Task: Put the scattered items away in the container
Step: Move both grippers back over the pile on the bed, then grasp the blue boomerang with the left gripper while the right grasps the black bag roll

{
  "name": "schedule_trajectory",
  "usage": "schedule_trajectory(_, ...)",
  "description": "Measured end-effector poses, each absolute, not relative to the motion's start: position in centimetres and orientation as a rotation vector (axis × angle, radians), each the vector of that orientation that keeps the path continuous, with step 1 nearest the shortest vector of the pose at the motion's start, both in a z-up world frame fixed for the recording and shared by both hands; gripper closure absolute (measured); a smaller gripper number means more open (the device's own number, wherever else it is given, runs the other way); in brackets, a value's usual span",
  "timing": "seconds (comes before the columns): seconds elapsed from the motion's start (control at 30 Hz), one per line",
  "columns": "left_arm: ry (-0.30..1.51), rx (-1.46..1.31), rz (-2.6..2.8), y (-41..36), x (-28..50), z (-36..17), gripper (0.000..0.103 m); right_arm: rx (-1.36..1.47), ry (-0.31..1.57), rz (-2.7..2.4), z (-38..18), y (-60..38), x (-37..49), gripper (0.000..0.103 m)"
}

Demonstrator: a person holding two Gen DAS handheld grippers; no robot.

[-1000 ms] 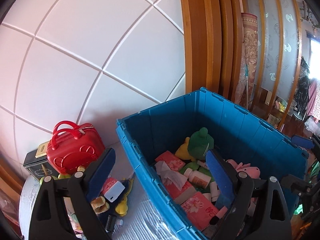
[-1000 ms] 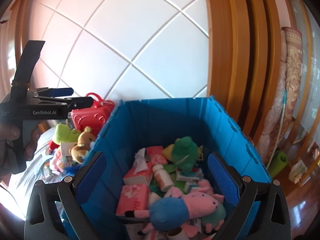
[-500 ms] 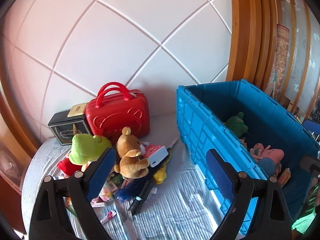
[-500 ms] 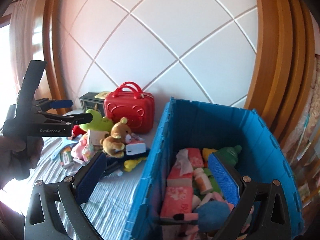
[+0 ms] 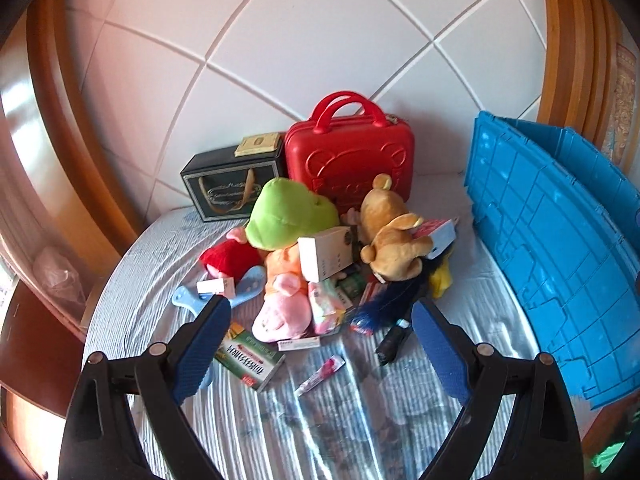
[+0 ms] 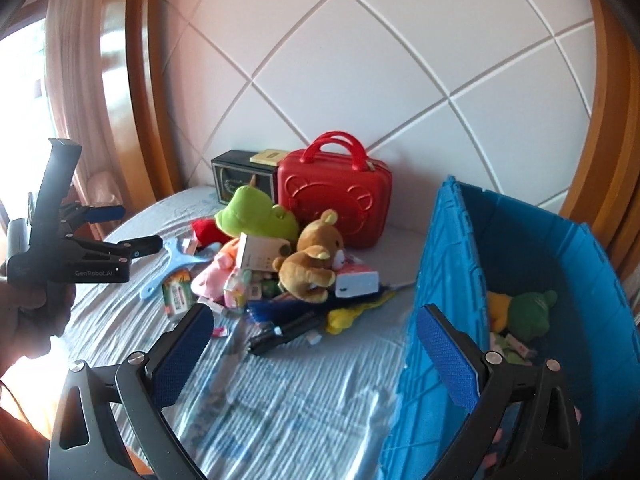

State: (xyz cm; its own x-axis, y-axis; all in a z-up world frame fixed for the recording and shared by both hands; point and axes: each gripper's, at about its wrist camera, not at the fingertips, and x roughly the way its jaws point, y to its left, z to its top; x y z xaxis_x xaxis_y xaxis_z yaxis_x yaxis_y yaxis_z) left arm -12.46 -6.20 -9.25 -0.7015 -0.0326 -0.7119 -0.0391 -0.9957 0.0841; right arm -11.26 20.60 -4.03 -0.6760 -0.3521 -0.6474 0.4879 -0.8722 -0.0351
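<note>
Both my claws are spread wide with nothing between the pads. My left gripper [image 5: 320, 344] hangs over the near edge of the heap, its fingers framing a pink pig plush [image 5: 286, 312] at the centre of that view, with a green box [image 5: 250, 360] lying flat at about 7 o'clock from the pig and a small pink sachet [image 5: 320, 374] at about 5 o'clock. Higher in the pile, a green frog plush [image 5: 290, 212] sits at 12 o'clock from the pig, a white carton [image 5: 326, 252] leans against it, and a brown bear plush [image 5: 394, 236] lies at 2 o'clock. Behind them a red case [image 5: 350, 160] and a black gift bag [image 5: 226, 188] stand against the wall. My right gripper [image 6: 312, 348] points at the bedcover [image 6: 300, 400] between heap and blue container [image 6: 444, 280], which stands at 3 o'clock, already holding a dark green plush [image 6: 530, 314]. A black pen-like tube [image 6: 284, 334] lies just past my right fingers.
</note>
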Motion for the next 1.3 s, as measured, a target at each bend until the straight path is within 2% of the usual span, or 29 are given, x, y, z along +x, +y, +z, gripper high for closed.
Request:
schedule_trajectory(0.33, 0.128, -1.405, 2.906, -16.0, -13.5, -16.8, 0.01, 1.121, 0.33, -2.448, -13.0, 13.1, -13.6, 0.0)
schedule_trajectory(0.53, 0.144, -1.498, 2.91, -22.0, -17.0, -23.0, 0.01, 1.22, 0.33, -2.452, -17.6, 9.3, -15.7, 0.0)
schedule_trajectory(0.73, 0.08, -1.572, 2.844, -26.7, -21.6, -29.2, 0.01, 1.32, 0.35, -2.456, -21.6, 6.6, -17.0, 0.0)
schedule_trajectory(1.2, -0.181, -1.713, 2.648, -29.8, -30.6, -38.1, 0.01, 1.456, 0.443, -2.465, -24.5, 5.7, -15.3, 0.0)
schedule_trajectory(1.27, -0.234, -1.719, 2.639, -30.0, -31.2, -38.1, 0.013, 1.475, 0.439, -2.469, -24.7, 6.0, -15.3, 0.0)
schedule_trajectory(1.3, -0.262, -1.717, 2.624, -30.1, -31.5, -38.2, 0.021, 1.482, 0.438, -2.471, -24.9, 6.1, -15.3, 0.0)
